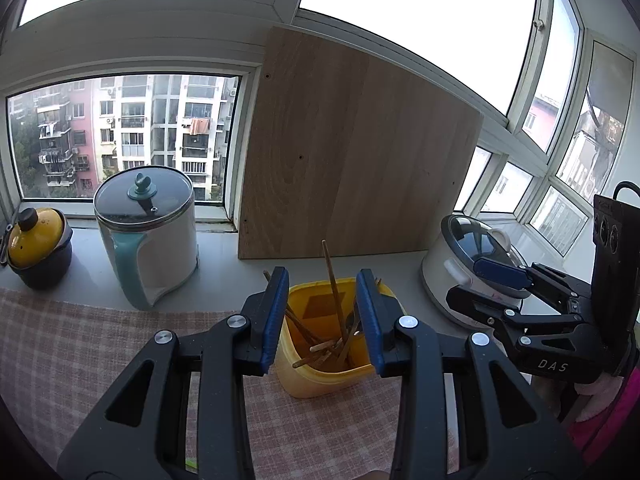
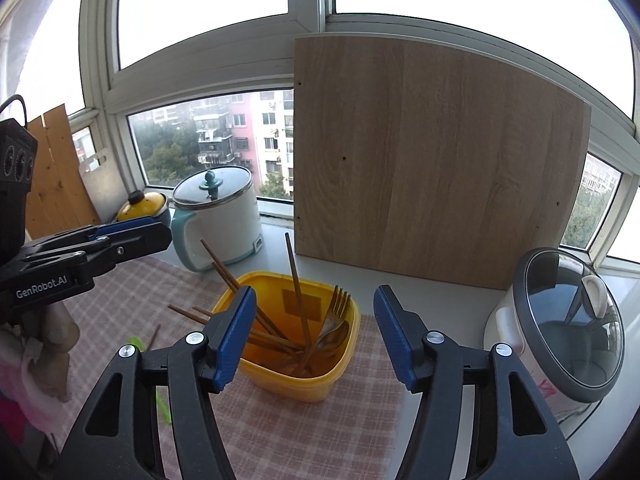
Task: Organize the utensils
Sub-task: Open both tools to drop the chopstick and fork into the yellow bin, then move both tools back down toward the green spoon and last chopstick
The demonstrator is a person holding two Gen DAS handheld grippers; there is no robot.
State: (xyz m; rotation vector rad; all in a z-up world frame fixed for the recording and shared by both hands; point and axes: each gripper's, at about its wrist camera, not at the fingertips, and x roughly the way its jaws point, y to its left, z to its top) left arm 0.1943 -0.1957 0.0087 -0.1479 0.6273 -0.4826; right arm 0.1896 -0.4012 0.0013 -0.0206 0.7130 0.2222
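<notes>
- We take the yellow plastic container (image 2: pixel 298 376) as our landmark; it stands on a pink checked cloth (image 2: pixel 280 432) near the cloth's far edge.
- Inside the container we see wooden chopsticks (image 2: pixel 298 284) leaning at different angles, some lying low against the bottom, and a metal fork (image 2: pixel 336 304) with its tines up against the right-hand wall. A spoon seems to lie beside the fork, though we cannot be sure.
- Two more chopsticks (image 2: pixel 188 314) lie on the cloth just left of the container, their ends reaching toward its rim.
- Our left gripper (image 1: pixel 322 320) hovers above the container's near side, its blue pads partly apart, with nothing pressed between them.
- Our right gripper (image 2: pixel 314 340) hangs over the container from the right, its jaws wide apart and empty; the container shows in the gap between them.
- Behind the container a wooden board (image 2: pixel 432 168) leans upright against the window frame.
- To the container's left rear stands a white and teal electric pot (image 1: pixel 148 236) with a glass lid, and beyond it a yellow-lidded clay pot (image 1: pixel 36 248).
- To the container's right sits a white cooker (image 2: pixel 560 344) with a glass lid.
</notes>
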